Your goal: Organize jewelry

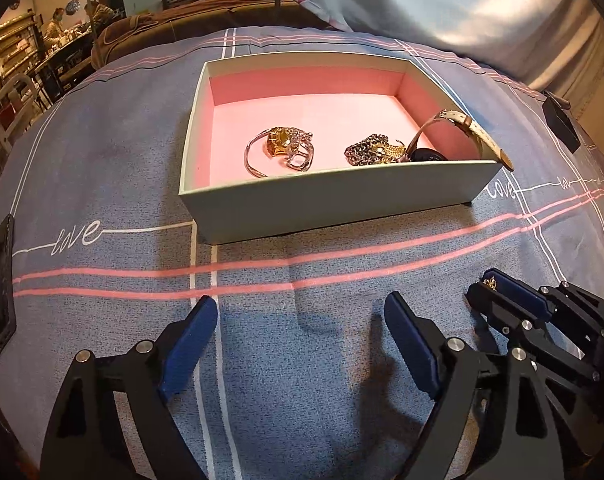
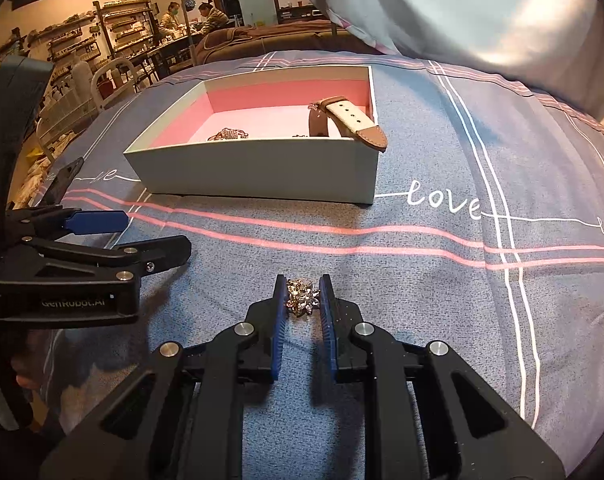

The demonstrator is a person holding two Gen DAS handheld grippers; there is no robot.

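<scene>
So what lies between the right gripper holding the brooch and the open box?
Only bare blue bedspread with pink stripes separates the right gripper, shut on the sparkly brooch, from the pink-lined box, per the right wrist view.

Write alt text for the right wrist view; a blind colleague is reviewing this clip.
The right tongs are shut on a small sparkly brooch just above a blue striped bedspread. Beyond sits an open pink-lined box holding jewelry, a watch strap draped over its rim. The left tongs show at left.
</scene>
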